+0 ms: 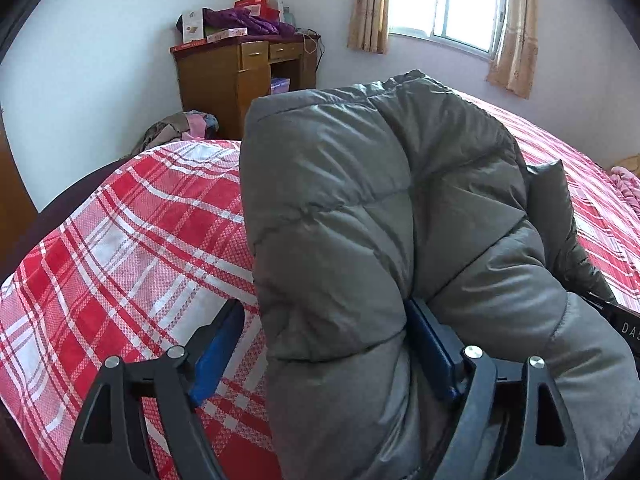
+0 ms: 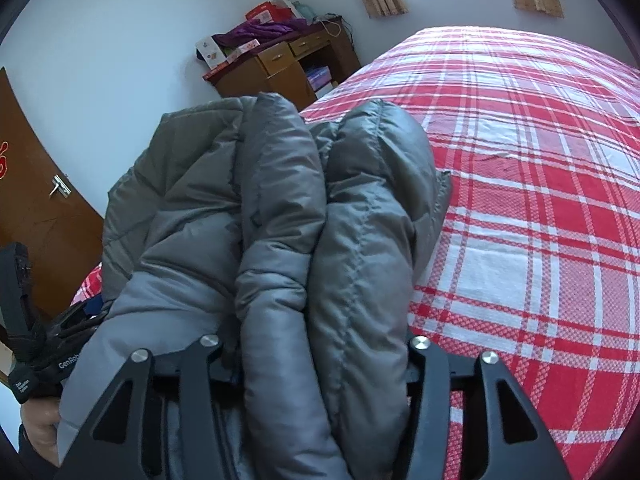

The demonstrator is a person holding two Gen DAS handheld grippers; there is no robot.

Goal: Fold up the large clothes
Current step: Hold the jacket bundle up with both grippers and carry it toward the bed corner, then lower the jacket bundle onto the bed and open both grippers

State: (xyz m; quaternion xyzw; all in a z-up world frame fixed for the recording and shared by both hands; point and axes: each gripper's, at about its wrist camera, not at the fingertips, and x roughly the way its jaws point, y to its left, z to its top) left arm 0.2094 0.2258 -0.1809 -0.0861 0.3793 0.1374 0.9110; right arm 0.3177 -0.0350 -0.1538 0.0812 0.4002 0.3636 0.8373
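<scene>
Grey puffer jacket (image 1: 360, 208) lies bunched in thick folds on the red plaid bedsheet (image 1: 120, 240), near the bed's edge. Left gripper (image 1: 324, 344) stands released, left blue pad clear over the sheet, right pad against a fold. Right gripper (image 2: 316, 364), further right, straddles two rolls; grip cannot be told.
</scene>
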